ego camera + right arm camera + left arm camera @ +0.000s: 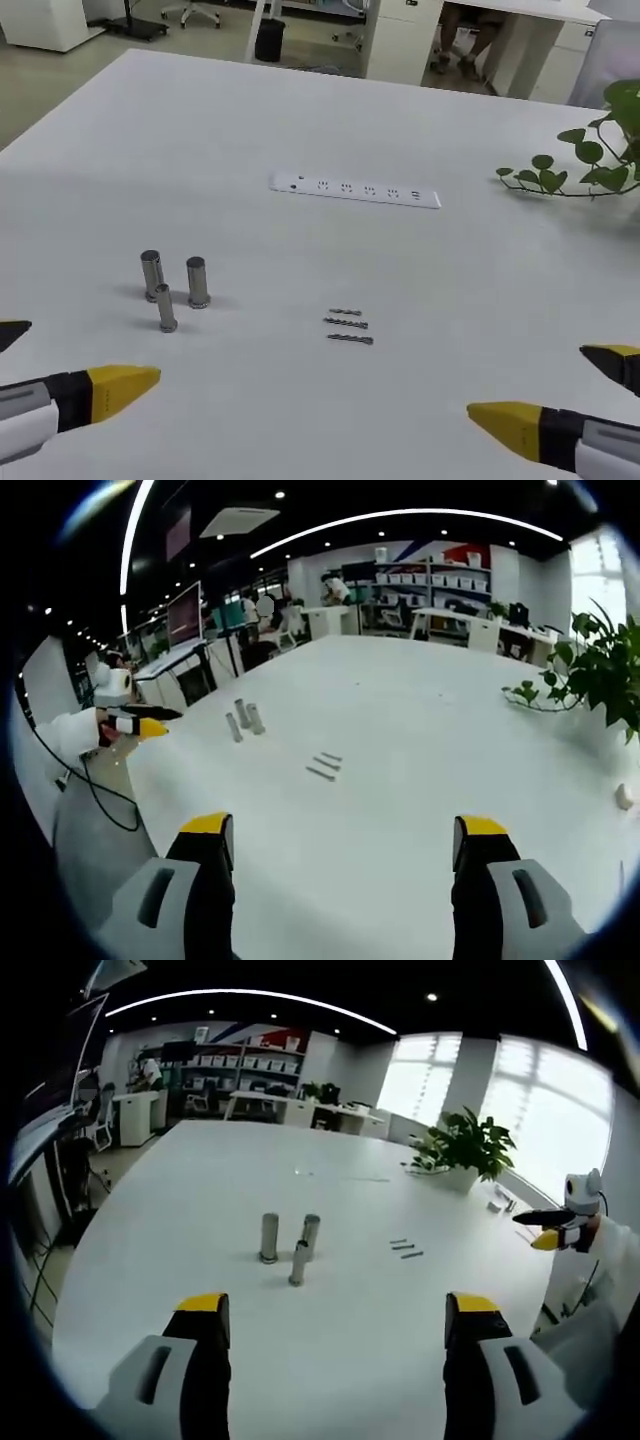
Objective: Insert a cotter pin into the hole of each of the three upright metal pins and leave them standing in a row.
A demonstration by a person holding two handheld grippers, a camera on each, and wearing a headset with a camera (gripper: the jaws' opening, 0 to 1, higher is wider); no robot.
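Three upright metal pins (172, 286) stand in a tight cluster left of centre on the white table; they show as pins (289, 1243) in the left gripper view and small pins (243, 719) in the right gripper view. Three cotter pins (348, 325) lie flat side by side near the middle, also seen as cotter pins (405, 1249) and cotter pins (324, 765). My left gripper (62, 362) is open at the lower left, well short of the metal pins. My right gripper (560, 385) is open at the lower right, nothing between its yellow tips.
A white power strip (355, 190) lies farther back on the table (300, 120). A potted plant's leaves (590, 160) trail over the far right. Chairs, cabinets and a seated person are beyond the far edge.
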